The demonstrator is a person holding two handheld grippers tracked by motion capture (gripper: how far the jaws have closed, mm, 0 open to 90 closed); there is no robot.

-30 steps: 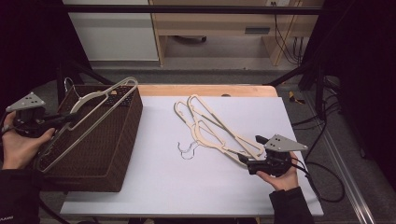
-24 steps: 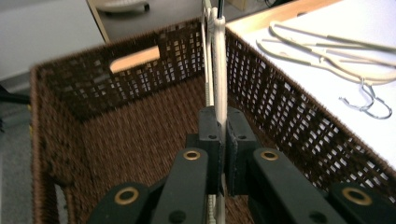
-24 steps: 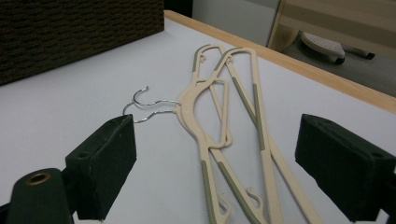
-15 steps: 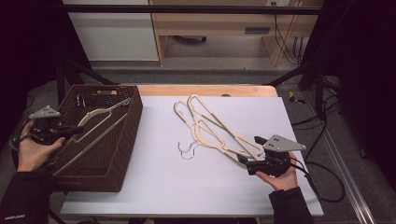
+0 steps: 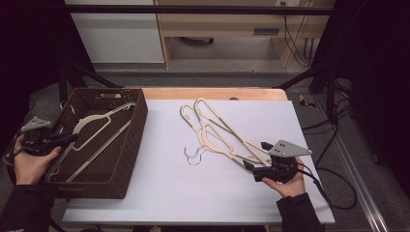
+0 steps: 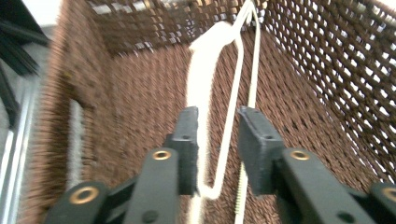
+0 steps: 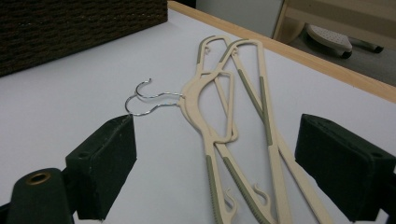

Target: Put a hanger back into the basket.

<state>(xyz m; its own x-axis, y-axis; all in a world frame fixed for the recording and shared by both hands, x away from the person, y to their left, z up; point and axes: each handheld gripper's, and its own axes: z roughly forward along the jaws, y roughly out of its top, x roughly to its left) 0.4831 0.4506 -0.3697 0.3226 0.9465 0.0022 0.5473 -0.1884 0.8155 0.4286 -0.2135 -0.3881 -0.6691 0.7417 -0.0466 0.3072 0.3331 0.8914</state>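
A cream plastic hanger [image 5: 96,129] lies slanted inside the brown wicker basket [image 5: 138,130] at the table's left. My left gripper [image 5: 71,138] reaches over the basket's near-left rim. Its jaws have just been opening, and in the left gripper view the hanger [image 6: 205,70] runs loose between the parted pads of that gripper [image 6: 217,121]. Two more cream hangers [image 5: 217,128] lie overlapped on the white sheet, metal hooks [image 5: 193,157] pointing toward me. My right gripper [image 5: 256,155] rests open at their lower right ends, and the hangers [image 7: 247,107] lie between the wide jaws of this gripper [image 7: 215,154].
The white sheet [image 5: 169,193] covers the table, with a wooden edge [image 5: 212,93] at the back. A pale wooden shelf unit [image 5: 232,29] stands on the floor beyond. Cables [image 5: 333,179] trail off the table's right side.
My left gripper came down and back toward me, lowering the hanger from above the basket rim into the basket, and its jaws parted. The right gripper and the two hangers stayed put.
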